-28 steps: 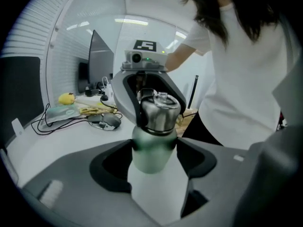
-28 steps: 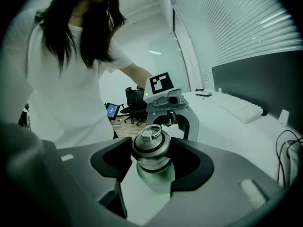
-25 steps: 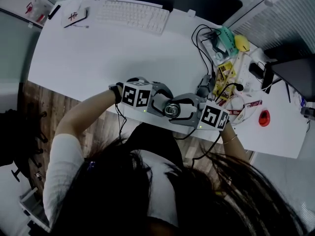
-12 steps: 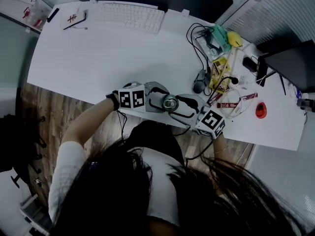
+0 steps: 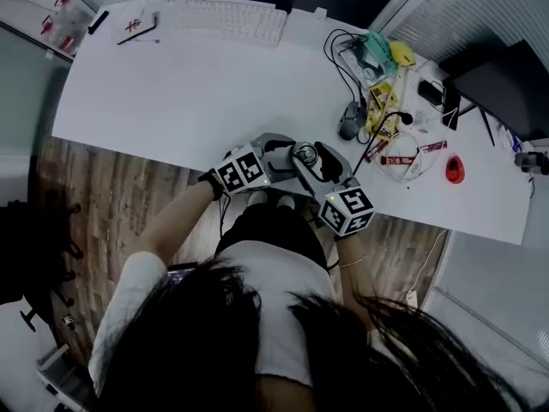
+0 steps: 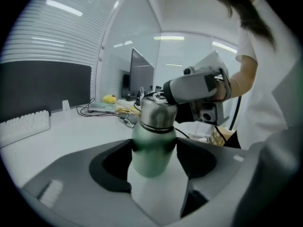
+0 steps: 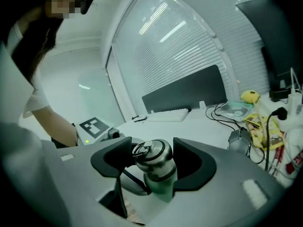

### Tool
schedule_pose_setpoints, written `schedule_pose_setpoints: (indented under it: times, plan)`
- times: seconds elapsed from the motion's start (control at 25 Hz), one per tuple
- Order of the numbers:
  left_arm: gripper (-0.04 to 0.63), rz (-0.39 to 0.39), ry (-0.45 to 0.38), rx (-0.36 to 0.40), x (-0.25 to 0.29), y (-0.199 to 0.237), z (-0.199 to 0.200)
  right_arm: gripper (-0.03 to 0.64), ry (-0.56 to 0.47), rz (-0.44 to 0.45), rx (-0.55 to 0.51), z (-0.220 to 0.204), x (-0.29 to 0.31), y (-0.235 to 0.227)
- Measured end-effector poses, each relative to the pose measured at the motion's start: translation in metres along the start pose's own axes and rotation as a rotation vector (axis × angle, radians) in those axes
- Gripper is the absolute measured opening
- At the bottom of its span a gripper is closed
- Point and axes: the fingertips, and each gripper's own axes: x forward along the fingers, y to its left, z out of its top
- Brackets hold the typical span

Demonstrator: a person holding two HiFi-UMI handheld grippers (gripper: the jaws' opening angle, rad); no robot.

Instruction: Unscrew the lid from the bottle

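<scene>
While clamping bottle (image 6: pixel 151 157) body: left gripper (image 6: pixel 154 148) | clenched on steel lid (image 7: pixel 154 157): right gripper (image 7: pixel 152 151) | position: near edge of desk (image 5: pixel 171 93)

A long white worktop (image 5: pixel 171 84) stands on a brown wood-plank floor (image 5: pixel 103 187); white slatted blinds (image 7: pixel 189 46) line the wall under ceiling strip lights (image 6: pixel 169 38).

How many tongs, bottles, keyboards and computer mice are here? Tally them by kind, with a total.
Tongs: 2 (left tongs, right tongs)
Bottle: 1
Keyboard: 1
Mouse: 1
Total: 5
</scene>
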Motion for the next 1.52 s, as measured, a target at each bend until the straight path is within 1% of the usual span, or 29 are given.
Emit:
schedule_pose_setpoints:
  times: [0.16, 0.32, 0.52, 0.64, 0.72, 0.84, 1.04, 1.32, 1.44, 1.52]
  plan:
    - [0.345, 0.051, -0.011, -0.029, 0.0, 0.0, 0.001, 0.256, 0.005, -0.094, -0.03, -0.002, 0.002, -0.001]
    - [0.345, 0.076, -0.015, -0.043, 0.0, -0.001, 0.001, 0.256, 0.05, -0.144, -0.074, -0.011, 0.002, 0.0]
    - [0.344, 0.082, -0.015, -0.05, -0.001, -0.002, 0.001, 0.256, 0.049, -0.155, -0.101, -0.012, 0.003, 0.001]
    - [0.344, 0.077, -0.011, -0.048, -0.001, -0.002, 0.001, 0.272, 0.048, -0.134, -0.113, -0.012, 0.002, 0.0]
    - [0.344, 0.063, -0.007, -0.042, -0.001, -0.001, 0.001, 0.271, 0.057, -0.093, -0.121, -0.012, 0.002, 0.0]
    - [0.344, 0.022, 0.003, -0.026, -0.001, -0.001, 0.0, 0.27, 0.088, 0.0, -0.146, -0.012, 0.003, 0.003]
    - [0.344, -0.078, 0.039, 0.03, -0.002, -0.003, -0.002, 0.272, 0.152, 0.204, -0.228, -0.017, 0.002, 0.01]
    - [0.344, -0.221, 0.098, 0.103, -0.004, -0.004, -0.003, 0.272, 0.241, 0.466, -0.342, -0.02, 0.001, 0.019]
    - [0.345, -0.281, 0.116, 0.131, -0.003, -0.003, -0.003, 0.272, 0.264, 0.549, -0.366, -0.02, 0.0, 0.02]
    - [0.345, -0.311, 0.124, 0.145, -0.003, -0.002, -0.004, 0.272, 0.279, 0.583, -0.374, -0.021, 0.0, 0.019]
